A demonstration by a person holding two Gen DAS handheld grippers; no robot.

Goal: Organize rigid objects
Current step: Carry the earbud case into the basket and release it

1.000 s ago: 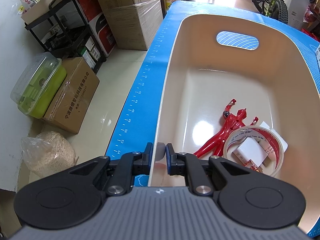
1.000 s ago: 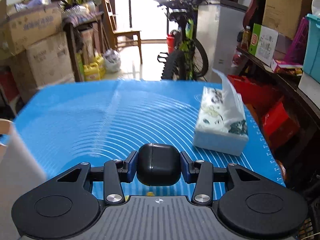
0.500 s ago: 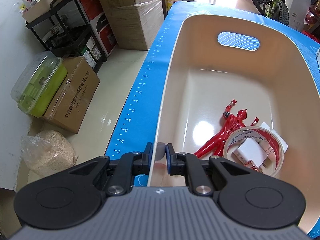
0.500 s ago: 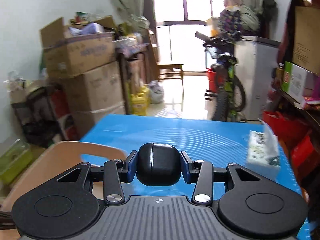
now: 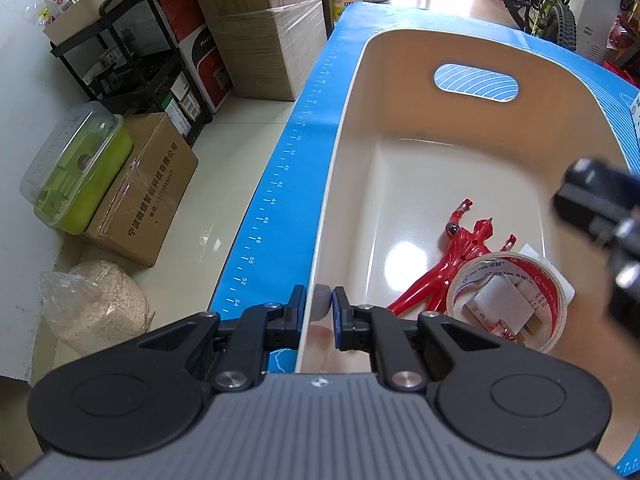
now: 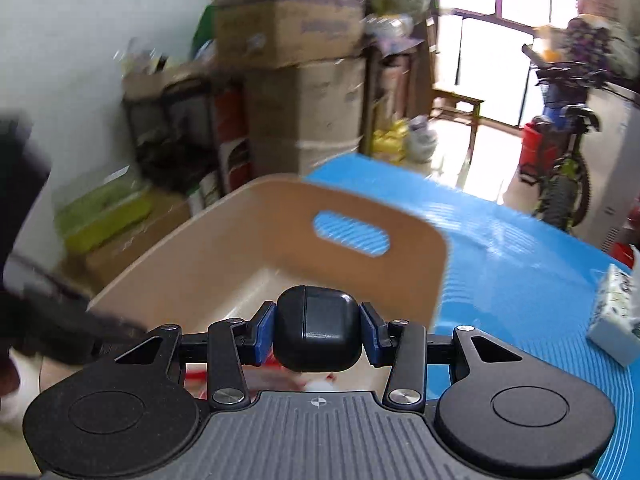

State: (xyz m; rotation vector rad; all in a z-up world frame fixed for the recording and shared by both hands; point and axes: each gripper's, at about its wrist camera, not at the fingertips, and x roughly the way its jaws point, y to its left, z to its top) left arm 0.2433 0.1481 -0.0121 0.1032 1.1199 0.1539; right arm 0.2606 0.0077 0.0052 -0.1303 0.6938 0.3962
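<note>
A cream plastic bin [image 5: 400, 128] stands on the blue mat [image 5: 280, 184]. My left gripper [image 5: 319, 307] is shut on the bin's near rim. Inside lie a red toy figure [image 5: 456, 256], a roll of clear tape [image 5: 516, 304] and a white plug [image 5: 500, 312] inside the roll. My right gripper [image 6: 318, 334] is shut on a black earbud case [image 6: 318, 334] and holds it over the bin [image 6: 280, 248]. It shows blurred at the right edge of the left wrist view [image 5: 604, 232].
A tissue pack [image 6: 616, 312] lies on the mat at the right. Cardboard boxes [image 5: 256, 20], a black rack [image 5: 132, 60], a green container [image 5: 76, 168] and a sack of grain [image 5: 92, 304] stand on the floor to the left. A bicycle [image 6: 564, 152] stands beyond the table.
My right gripper has swung left with the black case, from over the bare mat to over the bin. It has entered the left wrist view. My left gripper has stayed on the rim.
</note>
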